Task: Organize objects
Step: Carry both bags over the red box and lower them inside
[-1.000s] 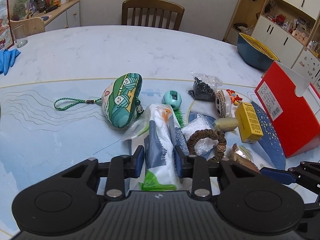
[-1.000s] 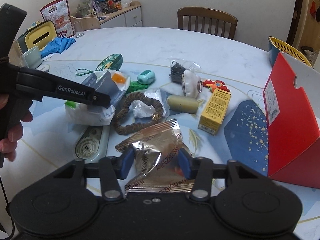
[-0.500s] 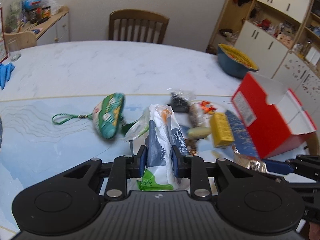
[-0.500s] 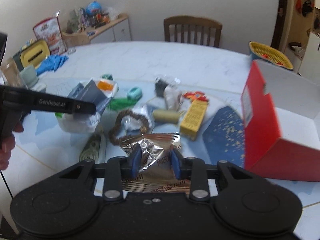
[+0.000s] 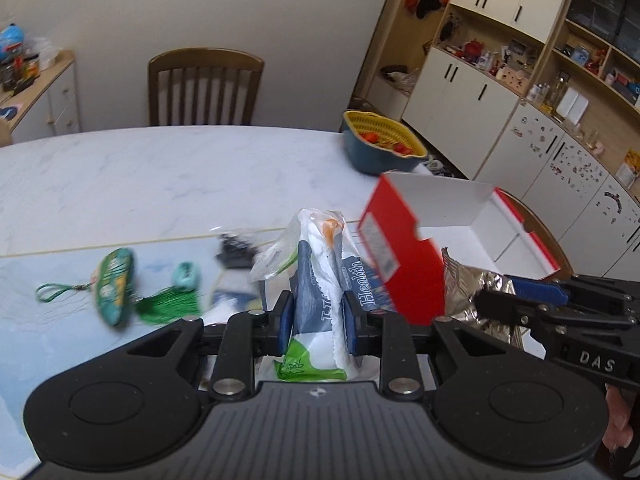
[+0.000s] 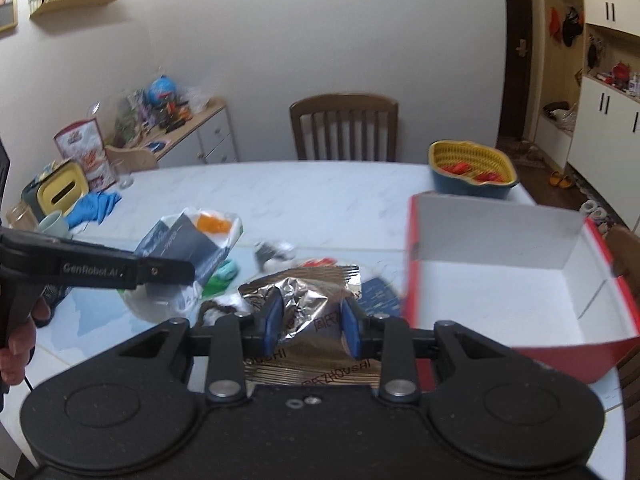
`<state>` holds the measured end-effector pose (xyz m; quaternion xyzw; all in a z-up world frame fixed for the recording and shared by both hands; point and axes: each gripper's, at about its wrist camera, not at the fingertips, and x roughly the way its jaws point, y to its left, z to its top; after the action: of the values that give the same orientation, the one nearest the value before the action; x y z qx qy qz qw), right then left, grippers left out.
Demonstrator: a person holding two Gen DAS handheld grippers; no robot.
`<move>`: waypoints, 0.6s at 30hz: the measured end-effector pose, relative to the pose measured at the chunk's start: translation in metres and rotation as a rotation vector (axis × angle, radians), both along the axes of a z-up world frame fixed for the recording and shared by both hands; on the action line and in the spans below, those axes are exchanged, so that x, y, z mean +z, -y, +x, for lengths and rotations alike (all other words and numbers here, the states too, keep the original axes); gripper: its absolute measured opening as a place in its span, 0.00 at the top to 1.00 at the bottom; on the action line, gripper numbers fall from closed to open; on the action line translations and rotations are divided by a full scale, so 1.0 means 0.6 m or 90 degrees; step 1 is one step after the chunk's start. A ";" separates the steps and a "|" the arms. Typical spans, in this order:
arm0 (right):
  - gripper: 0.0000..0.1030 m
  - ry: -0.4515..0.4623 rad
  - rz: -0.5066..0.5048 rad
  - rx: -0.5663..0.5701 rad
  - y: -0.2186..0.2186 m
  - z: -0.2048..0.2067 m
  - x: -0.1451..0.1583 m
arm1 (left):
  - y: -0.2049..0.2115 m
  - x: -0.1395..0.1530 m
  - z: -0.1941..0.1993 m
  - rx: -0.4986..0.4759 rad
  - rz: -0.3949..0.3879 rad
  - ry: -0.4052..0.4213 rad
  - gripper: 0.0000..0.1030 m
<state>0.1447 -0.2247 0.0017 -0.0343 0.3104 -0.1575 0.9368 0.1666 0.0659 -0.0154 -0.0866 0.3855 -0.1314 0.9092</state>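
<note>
The left tool (image 5: 316, 320) is clamped on a white, blue and green plastic packet printed with the word "Health" (image 5: 320, 292); its blue pads (image 5: 285, 322) press both sides of the packet, which stands upright between them, clear of the white marble-patterned round surface (image 5: 160, 168). The right tool (image 6: 310, 322) grips a crinkled silver foil snack pouch (image 6: 304, 296) between its own blue pads (image 6: 273, 320) — the foil bulges up between the fingers and is held above the surface, just left of the open red cardboard box with a white inside (image 6: 500, 288).

In the left wrist view the red box (image 5: 404, 256) stands right of the packet, its white flap raised, and the foil pouch (image 5: 468, 292) shows at the right edge in the other tool's fingers. On the surface to the left lie a green patterned fabric charm with a green cord loop (image 5: 114, 286), a small teal round object (image 5: 186, 274) and a green tassel (image 5: 168, 308), all motion-blurred. A blue bowl with a yellow slotted strainer (image 6: 472, 170) sits near the far right rim — red items lie inside it. A brown wooden chair (image 6: 344, 128) stands behind the surface. At the far left, blue gloves (image 6: 94, 206) lie beside a yellow-topped box (image 6: 60, 192). A person's fingers (image 6: 18, 344) hold the left tool's handle.
</note>
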 end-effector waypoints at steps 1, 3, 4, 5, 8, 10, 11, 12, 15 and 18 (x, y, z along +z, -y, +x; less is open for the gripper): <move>0.70 0.003 0.000 -0.002 0.013 -0.005 0.007 | 0.016 0.004 0.003 -0.002 0.004 0.003 0.76; 0.70 0.009 -0.002 -0.005 0.036 -0.016 0.020 | 0.048 0.010 0.013 -0.005 0.010 0.004 0.76; 0.70 0.011 -0.004 -0.007 0.049 -0.022 0.025 | 0.063 0.012 0.017 -0.005 0.011 0.004 0.76; 0.70 0.011 -0.004 -0.008 0.062 -0.026 0.030 | 0.079 0.013 0.023 -0.006 0.010 0.001 0.76; 0.70 0.006 -0.003 -0.022 0.102 -0.039 0.043 | 0.131 0.016 0.042 -0.013 0.013 -0.007 0.76; 0.70 -0.008 0.004 -0.035 0.131 -0.044 0.051 | 0.167 0.019 0.057 -0.020 0.023 -0.009 0.76; 0.70 -0.014 0.007 -0.043 0.146 -0.045 0.056 | 0.185 0.022 0.064 -0.025 0.029 -0.006 0.76; 0.70 -0.017 0.007 -0.048 0.161 -0.046 0.063 | 0.203 0.023 0.071 -0.029 0.034 -0.005 0.76; 0.70 -0.021 0.002 -0.063 0.205 -0.050 0.078 | 0.249 0.024 0.096 -0.038 0.048 -0.005 0.76; 0.70 -0.021 0.002 -0.073 0.247 -0.055 0.087 | 0.293 0.023 0.122 -0.046 0.067 -0.006 0.76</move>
<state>0.1119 -0.3729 0.0538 -0.0177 0.3273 -0.2102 0.9211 0.2397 -0.1098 -0.0016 -0.0254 0.3989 -0.1435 0.9053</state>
